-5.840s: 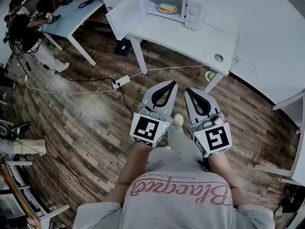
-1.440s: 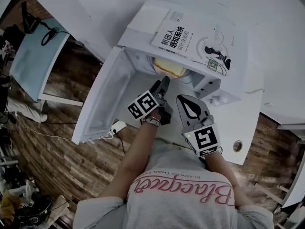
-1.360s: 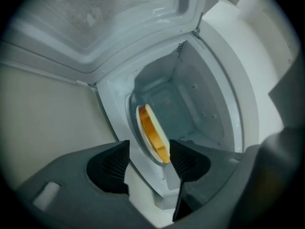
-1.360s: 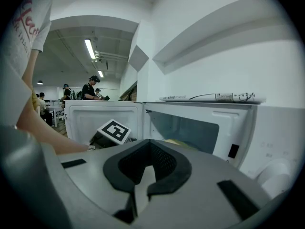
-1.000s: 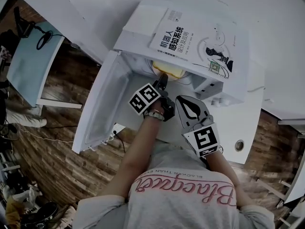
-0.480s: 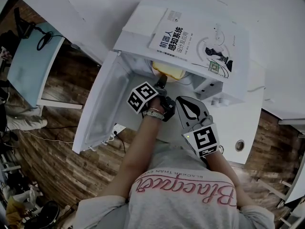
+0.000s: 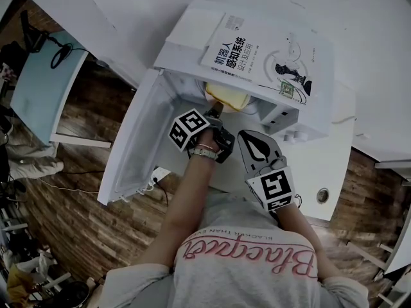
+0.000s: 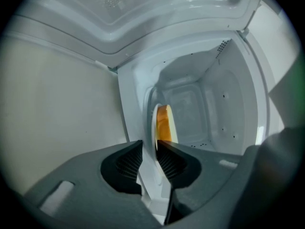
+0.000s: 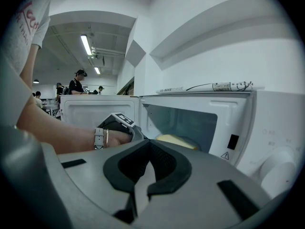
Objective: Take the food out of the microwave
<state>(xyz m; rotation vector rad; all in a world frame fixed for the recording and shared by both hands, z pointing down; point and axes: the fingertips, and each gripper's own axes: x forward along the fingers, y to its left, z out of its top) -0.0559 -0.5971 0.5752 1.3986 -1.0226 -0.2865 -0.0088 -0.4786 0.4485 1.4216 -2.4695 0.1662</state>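
The white microwave (image 7: 186, 31) stands open, its door (image 7: 144, 140) swung out to the left. Inside lies a white plate (image 8: 153, 128) carrying yellow food (image 8: 163, 125), which also shows under the microwave's top edge in the head view (image 7: 228, 96). My left gripper (image 7: 217, 110) reaches into the cavity. Its jaws have just been closing and now pinch the plate's near rim (image 8: 148, 168) between the pads. My right gripper (image 7: 247, 136) hangs in front of the oven, shut and empty (image 9: 141, 182).
A book (image 7: 270, 43) lies on top of the microwave. The control panel with a knob (image 9: 279, 168) is at the oven's right. The white table (image 7: 321, 165) carries the microwave. Wooden floor and a blue table (image 7: 45, 82) lie to the left.
The left gripper has rolled a little in the microwave's opening and its jaws have closed onto the plate's rim. The right gripper has stayed where it was.
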